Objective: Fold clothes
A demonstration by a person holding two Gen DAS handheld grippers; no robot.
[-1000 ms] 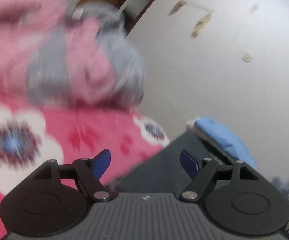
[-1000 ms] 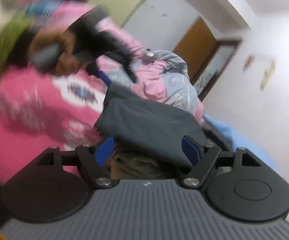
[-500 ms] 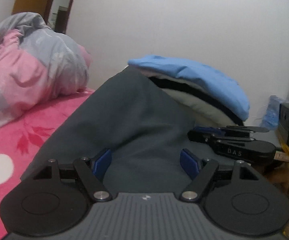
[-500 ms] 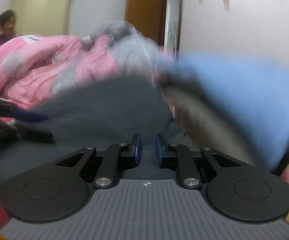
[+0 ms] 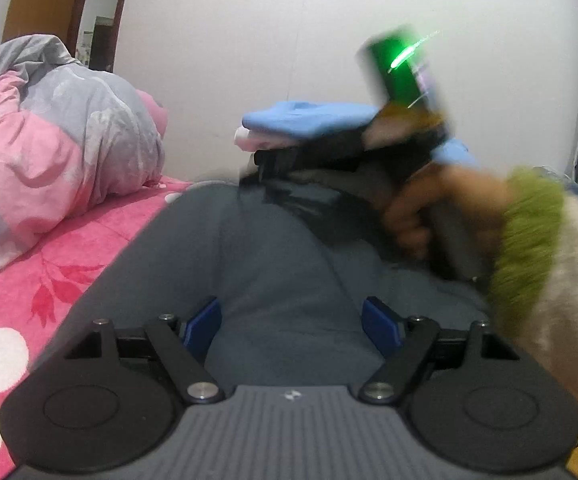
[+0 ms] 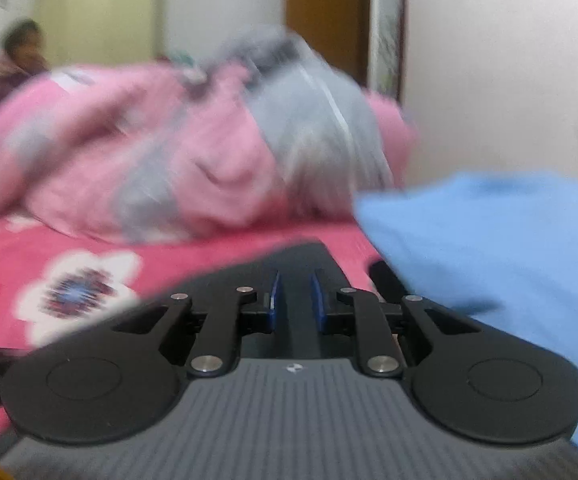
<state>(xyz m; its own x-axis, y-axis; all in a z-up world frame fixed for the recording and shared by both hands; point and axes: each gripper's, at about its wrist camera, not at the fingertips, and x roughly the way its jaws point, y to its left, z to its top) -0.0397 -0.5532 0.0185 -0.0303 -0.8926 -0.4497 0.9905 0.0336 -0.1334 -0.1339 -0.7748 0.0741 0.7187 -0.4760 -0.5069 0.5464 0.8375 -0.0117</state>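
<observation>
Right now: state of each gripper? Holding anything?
Left gripper: open, nothing held; the dark grey garment lies under and between its fingers.
Right gripper: closed on a fold of the dark grey garment.

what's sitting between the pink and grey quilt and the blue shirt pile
In the left wrist view, only bare pink floral bedsheet lies between the quilt and the blue-topped pile.

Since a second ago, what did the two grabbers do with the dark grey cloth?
The right gripper went from wide open to pinched on a fold of the dark grey garment and is carrying it across the pink floral bedsheet. The left gripper swung over to the garment and stays open above it. The blue folded garment stayed put.
</observation>
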